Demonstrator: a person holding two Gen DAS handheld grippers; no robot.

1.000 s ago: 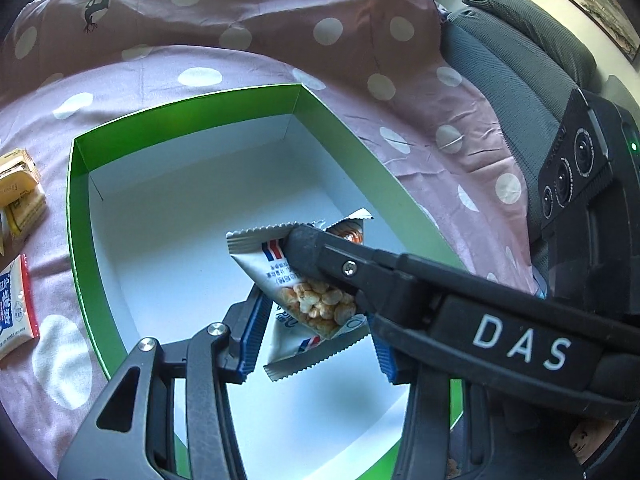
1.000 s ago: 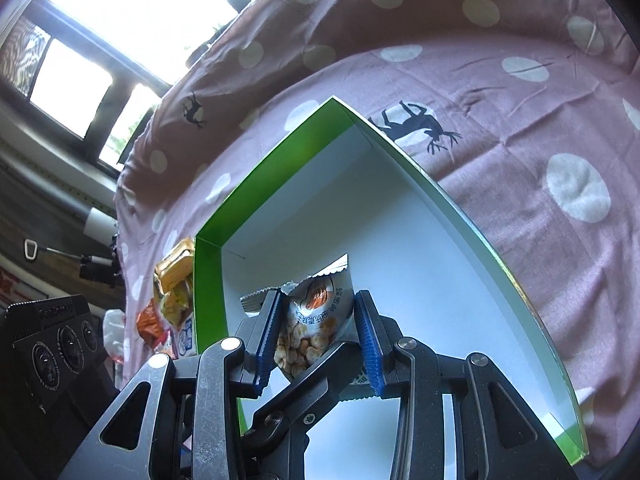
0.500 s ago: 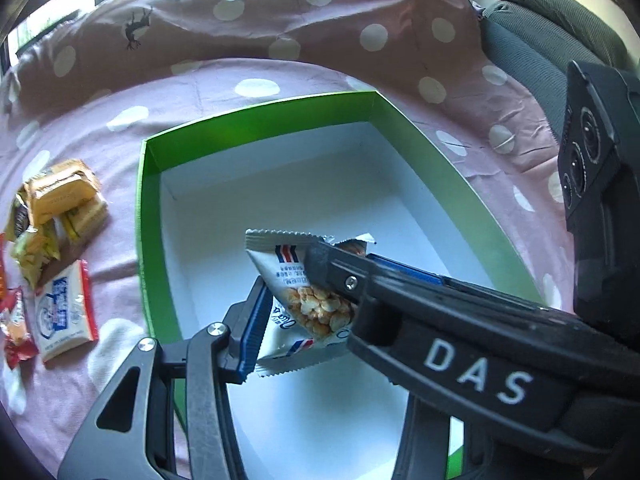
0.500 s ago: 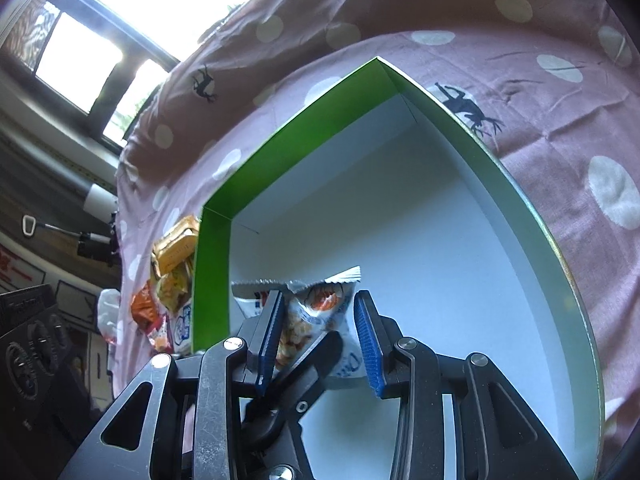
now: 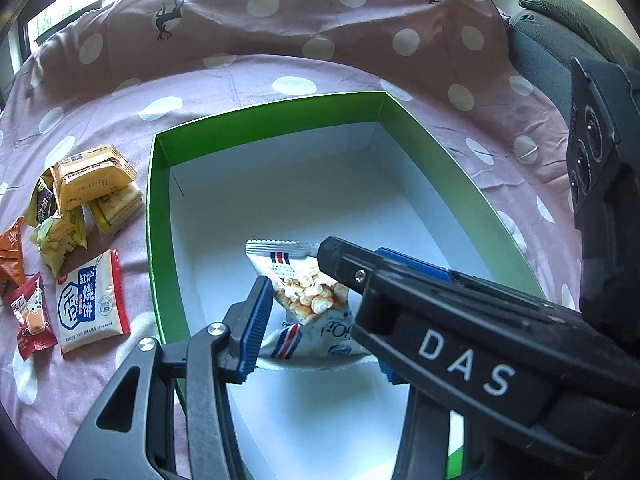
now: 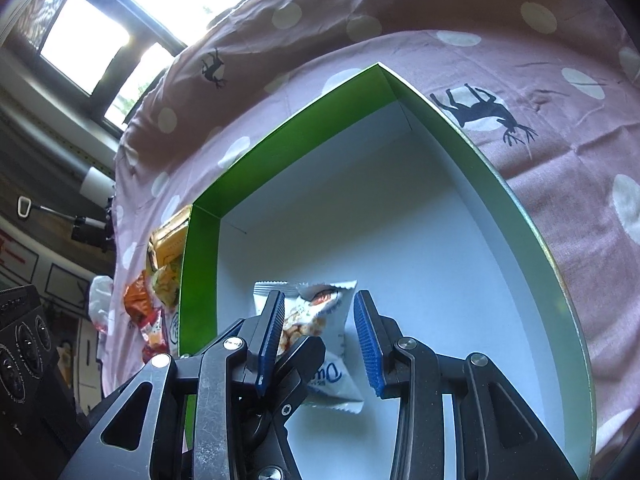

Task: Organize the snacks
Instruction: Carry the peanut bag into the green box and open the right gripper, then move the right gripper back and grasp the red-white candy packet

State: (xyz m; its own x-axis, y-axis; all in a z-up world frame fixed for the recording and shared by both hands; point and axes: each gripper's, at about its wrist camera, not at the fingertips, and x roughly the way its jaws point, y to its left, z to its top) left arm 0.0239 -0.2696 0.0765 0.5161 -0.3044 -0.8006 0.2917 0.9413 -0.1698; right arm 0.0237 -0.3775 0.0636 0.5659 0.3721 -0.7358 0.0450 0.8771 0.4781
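Observation:
A green-walled box with a white floor [image 5: 160,208] sits on a pink dotted cloth; it also shows in the right wrist view [image 6: 200,264]. A white snack packet printed with puffed pieces [image 5: 308,300] lies on the box floor [image 6: 316,320]. My left gripper [image 5: 320,320] is open around the packet; its right finger is hidden behind the other gripper's body. My right gripper [image 6: 320,336] is open, its blue pads apart on either side of the packet, not touching it.
Several loose snack packets lie on the cloth left of the box: yellow packs [image 5: 92,176], a white and red pack [image 5: 90,300], small red and orange ones [image 5: 30,316]. A grey chair [image 5: 560,36] stands at the far right. Windows are behind.
My right gripper has opened and let go of the packet, which now lies on the box floor. My left gripper has drawn back, bringing the loose snacks at the left into view.

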